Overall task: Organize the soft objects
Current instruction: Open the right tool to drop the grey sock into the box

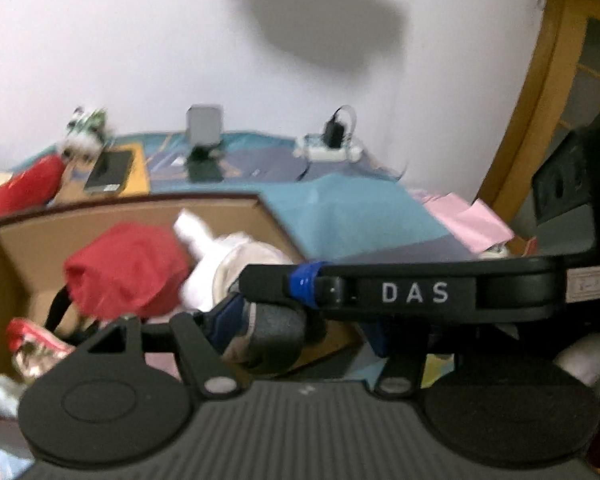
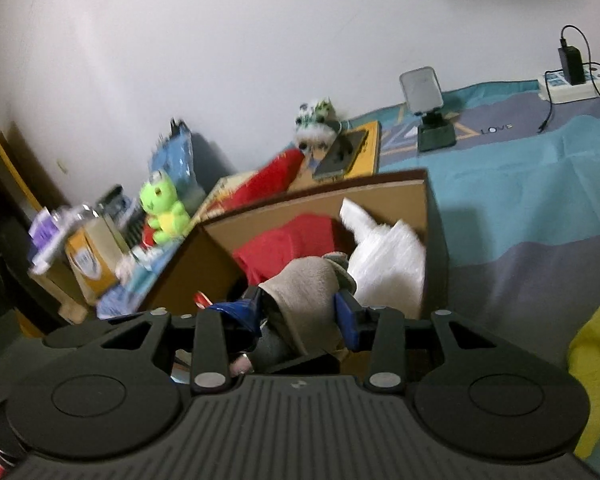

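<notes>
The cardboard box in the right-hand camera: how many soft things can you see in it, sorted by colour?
Red: 1, the red plush
White: 1, the white plush
Beige and grey: 1, the beige soft toy, clamped between the right gripper fingers above the cardboard box
Total: 3 that show clearly; the box bottom is too blurred to count.

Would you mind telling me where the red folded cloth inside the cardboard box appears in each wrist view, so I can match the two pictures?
Left wrist view: the red folded cloth lies left of centre, inside the brown cardboard box, left of the white plush item.
Right wrist view: the red folded cloth sits near centre, again left of the white plush item.
Shared landmark: the grey phone stand by the wall.
</notes>
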The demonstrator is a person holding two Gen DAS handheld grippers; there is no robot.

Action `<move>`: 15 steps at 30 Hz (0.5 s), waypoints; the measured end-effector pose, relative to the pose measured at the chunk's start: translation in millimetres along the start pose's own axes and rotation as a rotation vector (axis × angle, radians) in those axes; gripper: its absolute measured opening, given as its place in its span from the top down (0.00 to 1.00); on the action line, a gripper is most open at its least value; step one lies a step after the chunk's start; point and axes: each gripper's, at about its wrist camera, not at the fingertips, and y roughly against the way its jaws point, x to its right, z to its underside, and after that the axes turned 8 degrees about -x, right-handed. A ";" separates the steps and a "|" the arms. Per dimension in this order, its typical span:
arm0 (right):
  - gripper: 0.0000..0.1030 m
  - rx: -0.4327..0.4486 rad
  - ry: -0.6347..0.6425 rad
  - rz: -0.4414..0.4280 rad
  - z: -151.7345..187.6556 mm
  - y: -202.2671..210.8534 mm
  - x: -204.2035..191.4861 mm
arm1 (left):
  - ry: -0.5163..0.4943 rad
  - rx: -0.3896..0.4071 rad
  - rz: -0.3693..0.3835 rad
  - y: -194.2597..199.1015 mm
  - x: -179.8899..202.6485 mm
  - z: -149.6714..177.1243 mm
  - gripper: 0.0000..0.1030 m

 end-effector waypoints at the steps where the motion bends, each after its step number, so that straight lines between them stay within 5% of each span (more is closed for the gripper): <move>1: 0.76 0.001 0.010 0.021 2.0 -3.3 -3.3 | 0.004 -0.017 -0.011 -3.1 -5.7 3.4 0.44; 15: 0.76 0.010 -0.011 0.085 25.4 8.5 -14.0 | -0.017 -0.118 -0.015 -6.4 -30.7 23.4 0.33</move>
